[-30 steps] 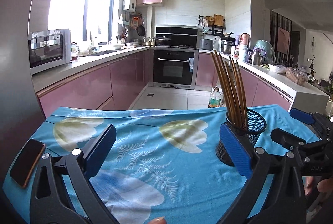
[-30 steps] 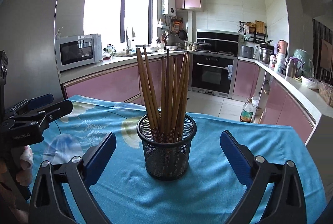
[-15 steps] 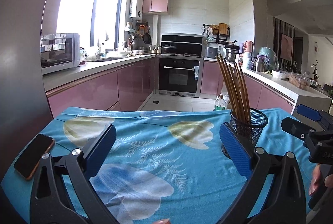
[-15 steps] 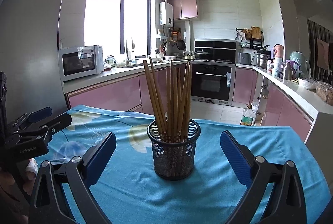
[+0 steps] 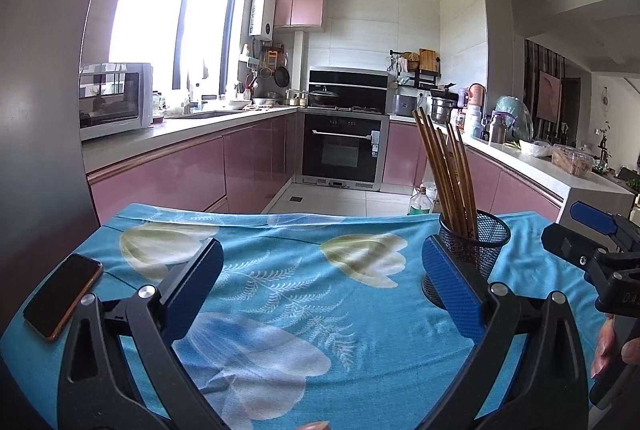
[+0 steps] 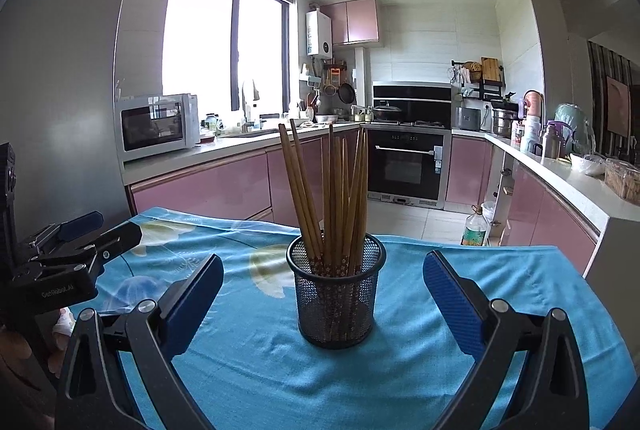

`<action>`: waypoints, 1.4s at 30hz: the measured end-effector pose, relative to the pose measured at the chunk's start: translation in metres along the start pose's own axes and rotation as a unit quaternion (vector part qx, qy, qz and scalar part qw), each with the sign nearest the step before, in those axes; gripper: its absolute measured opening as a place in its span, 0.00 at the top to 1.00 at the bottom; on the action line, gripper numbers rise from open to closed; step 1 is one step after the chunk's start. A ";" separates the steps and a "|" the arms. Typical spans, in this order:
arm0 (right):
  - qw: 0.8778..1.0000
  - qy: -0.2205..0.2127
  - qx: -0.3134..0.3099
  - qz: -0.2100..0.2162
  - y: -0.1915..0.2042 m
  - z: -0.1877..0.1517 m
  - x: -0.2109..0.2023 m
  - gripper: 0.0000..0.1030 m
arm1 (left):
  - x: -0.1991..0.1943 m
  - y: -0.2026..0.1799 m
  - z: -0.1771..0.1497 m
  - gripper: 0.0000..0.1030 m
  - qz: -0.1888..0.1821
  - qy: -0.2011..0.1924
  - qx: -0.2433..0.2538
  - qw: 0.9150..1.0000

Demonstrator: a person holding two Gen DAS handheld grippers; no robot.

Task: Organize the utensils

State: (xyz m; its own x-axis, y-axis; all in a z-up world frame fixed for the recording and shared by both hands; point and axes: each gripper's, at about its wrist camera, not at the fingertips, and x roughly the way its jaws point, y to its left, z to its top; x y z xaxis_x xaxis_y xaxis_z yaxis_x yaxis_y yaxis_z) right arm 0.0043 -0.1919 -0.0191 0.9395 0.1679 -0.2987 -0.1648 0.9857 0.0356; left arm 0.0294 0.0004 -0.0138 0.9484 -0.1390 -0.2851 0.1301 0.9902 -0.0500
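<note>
Black wire-mesh cylindrical holder [image 6: 335,294] stands upright on the desk, on the bright blue floral-print cloth [image 6: 256,370]. Holder is roughly centred in the right wrist view, nearer the far edge of the desk than the near one. Bundle of brown wooden chopsticks [image 6: 332,198] stands in it, tips down, tops fanned out and leaning slightly; the two leftmost lean furthest left.

Right gripper [image 6: 323,294]: blue-padded fingers [image 6: 450,294] spread wide, nothing held. Holder sits in line between them but further out, clear of both pads, no contact.

Left gripper [image 5: 323,290]: fingers [image 5: 192,288] equally wide apart, empty, hovering over bare cloth. In the left wrist view the holder [image 5: 476,250] and chopsticks [image 5: 448,174] are at the right side, partly behind the right-hand pad; can't tell whether pad and mesh touch or just overlap in view. Right gripper's black frame with blue tip also shows at the far right edge there, with part of a hand [image 5: 612,346] on its handle.

Dark smartphone with orange-brown case edge [image 5: 64,294] lies flat on the cloth near the desk's left edge, well apart from the holder.

Background: kitchen with pink cabinet fronts [image 6: 208,190], white microwave [image 6: 158,124] on the counter, black built-in oven [image 6: 406,166].
</note>
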 end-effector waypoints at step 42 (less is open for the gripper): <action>0.999 -0.036 0.002 -0.010 -0.002 -0.002 -0.004 0.06 | 0.000 -0.001 -0.002 0.05 0.026 -0.027 -0.013 0.999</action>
State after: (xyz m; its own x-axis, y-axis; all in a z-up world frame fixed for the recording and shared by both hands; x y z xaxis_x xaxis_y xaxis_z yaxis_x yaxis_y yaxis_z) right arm 0.0007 -0.1941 -0.0198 0.9615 0.1494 -0.2305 -0.1452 0.9888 0.0352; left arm 0.0291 -0.0010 -0.0158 0.9678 -0.0856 -0.2367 0.0729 0.9954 -0.0619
